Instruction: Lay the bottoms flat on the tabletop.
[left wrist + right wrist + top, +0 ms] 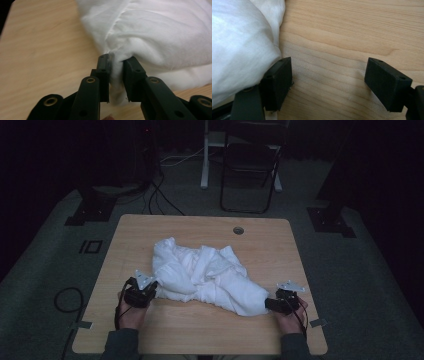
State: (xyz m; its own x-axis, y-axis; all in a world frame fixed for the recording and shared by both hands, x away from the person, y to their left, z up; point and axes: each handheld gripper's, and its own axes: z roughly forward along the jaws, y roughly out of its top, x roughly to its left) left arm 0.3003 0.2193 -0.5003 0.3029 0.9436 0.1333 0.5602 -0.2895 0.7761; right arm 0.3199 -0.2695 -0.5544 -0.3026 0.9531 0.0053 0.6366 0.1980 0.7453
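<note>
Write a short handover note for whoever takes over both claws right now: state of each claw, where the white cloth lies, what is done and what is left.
Left claw: closed on a pinched fold at the near left edge of the white cloth.
Right claw: open, nothing between the jaws, resting over bare wood with one jaw against the cloth's right end.
Cloth: a crumpled heap across the middle of the wooden table, unfolded.
Done: one edge gripped on the left.
Left: probably take hold of the right end with the right claw, then spread the cloth flat; any folding is still ahead.
</note>
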